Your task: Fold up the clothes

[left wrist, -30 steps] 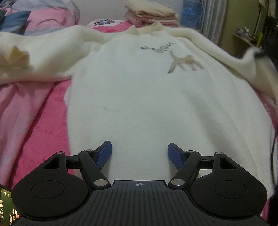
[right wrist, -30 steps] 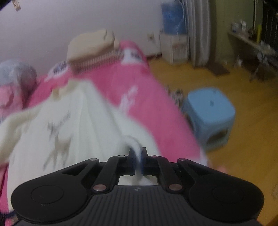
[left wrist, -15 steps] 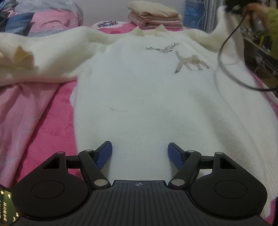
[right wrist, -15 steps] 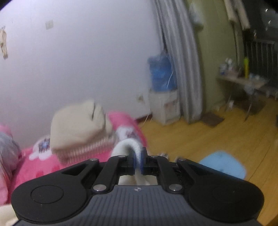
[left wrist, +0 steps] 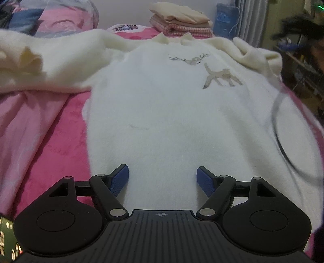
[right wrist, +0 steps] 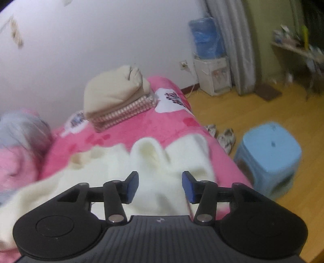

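A cream sweater with a deer print lies face up on the pink bed. Its left sleeve stretches out to the left; its right sleeve is bunched at the right shoulder. My left gripper stands open above the sweater's lower part, with nothing between its blue pads. My right gripper is opening over the bunched sleeve, whose cuff lies loose below and ahead of the pads, which do not press on it.
A stack of folded clothes sits at the head of the bed, also in the right wrist view as the stack. Crumpled bedding lies at the far left. A blue stool and shoes are on the wooden floor beside the bed.
My right gripper carried the sleeve up and over toward the shoulder, then let it go as its jaws parted. The sleeve now lies bunched on the sweater's right shoulder. The left gripper stayed put.
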`<state>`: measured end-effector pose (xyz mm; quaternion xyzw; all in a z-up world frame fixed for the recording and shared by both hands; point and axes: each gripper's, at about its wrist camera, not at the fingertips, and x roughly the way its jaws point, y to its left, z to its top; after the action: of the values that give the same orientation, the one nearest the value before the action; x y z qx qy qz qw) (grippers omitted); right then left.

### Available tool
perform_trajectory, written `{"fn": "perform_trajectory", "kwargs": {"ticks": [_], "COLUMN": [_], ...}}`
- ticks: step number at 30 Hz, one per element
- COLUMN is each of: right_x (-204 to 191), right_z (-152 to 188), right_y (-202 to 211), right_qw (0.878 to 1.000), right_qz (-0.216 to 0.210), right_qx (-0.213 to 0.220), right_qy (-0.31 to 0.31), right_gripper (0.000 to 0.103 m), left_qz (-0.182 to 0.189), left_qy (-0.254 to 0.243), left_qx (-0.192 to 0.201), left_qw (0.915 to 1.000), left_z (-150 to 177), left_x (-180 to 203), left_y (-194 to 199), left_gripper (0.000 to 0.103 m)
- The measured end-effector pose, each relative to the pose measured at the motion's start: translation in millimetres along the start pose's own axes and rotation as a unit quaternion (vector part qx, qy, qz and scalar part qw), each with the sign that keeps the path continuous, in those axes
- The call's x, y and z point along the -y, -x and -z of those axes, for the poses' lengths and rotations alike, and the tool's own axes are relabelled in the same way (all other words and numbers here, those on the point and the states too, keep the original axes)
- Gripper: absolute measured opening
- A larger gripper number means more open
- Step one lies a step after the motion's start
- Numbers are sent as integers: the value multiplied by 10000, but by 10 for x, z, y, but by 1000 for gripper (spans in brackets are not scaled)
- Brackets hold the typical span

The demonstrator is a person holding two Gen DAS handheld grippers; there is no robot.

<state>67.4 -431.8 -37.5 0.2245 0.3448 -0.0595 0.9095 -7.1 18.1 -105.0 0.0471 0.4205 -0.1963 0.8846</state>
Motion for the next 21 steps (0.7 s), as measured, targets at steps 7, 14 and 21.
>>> {"fn": "perform_trajectory", "kwargs": {"ticks": [7,14,21], "right_x": [291,302,509], "right_z": [448,893,1303], "right_y": [872,776,185], "right_qw": [9893,9665,9512], "right_qz": [-818,-1017,90], "right_qx": [-913,-2037,-2984], "right_qy": [-788,-1187,-787], "right_gripper": [59,62,60], "left_qz": [412,-11,153], "left_qy": [418,632,998], "left_qx": [-98,-340,-539], "left_qw": [9982,9974,9934], "left_z": [164,334,417], "left_x": [-268,-380,-472], "left_y": [361,472,391], "left_gripper": [75,64,35]}}
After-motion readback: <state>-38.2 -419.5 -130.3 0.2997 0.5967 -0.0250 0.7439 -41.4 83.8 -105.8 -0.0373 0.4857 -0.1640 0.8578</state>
